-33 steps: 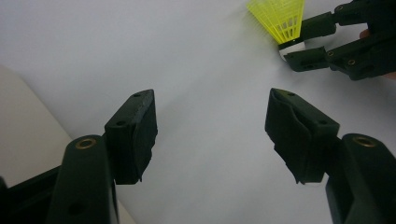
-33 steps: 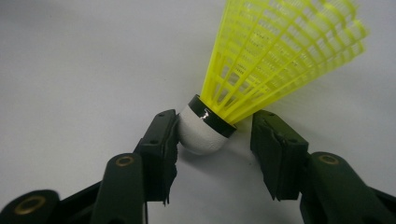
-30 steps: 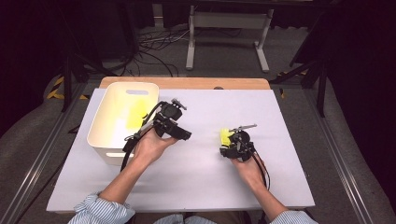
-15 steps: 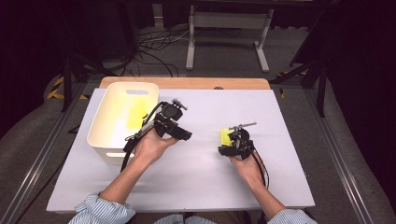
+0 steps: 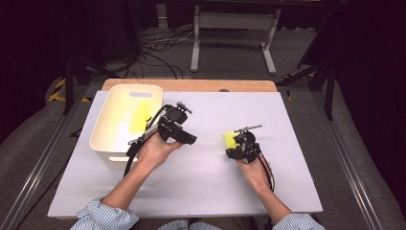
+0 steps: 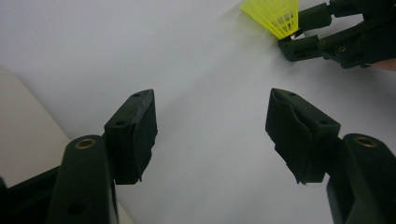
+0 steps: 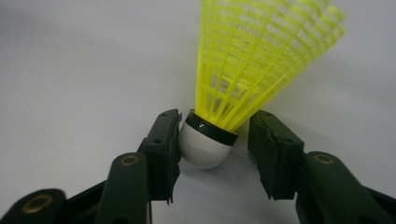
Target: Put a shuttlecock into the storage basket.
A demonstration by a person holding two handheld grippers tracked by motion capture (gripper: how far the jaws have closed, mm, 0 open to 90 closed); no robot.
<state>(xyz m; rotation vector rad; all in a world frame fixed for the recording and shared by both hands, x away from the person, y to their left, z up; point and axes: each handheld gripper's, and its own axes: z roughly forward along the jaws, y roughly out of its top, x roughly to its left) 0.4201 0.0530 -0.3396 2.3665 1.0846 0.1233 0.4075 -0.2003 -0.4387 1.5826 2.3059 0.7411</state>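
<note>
One yellow shuttlecock (image 7: 247,79) lies between the right tongs (image 7: 215,149), which have just been closing; skirt toward frame top, left pad touching its cork. Left tongs (image 6: 212,126) gape empty.

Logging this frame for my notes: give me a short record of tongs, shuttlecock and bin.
left tongs: open, empty, above table beside bin
right tongs: jaws just been closing; cork between them, one pad touching, other just off
shuttlecock: yellow skirt, white cork, on table
bin: white, yellow item inside
</note>
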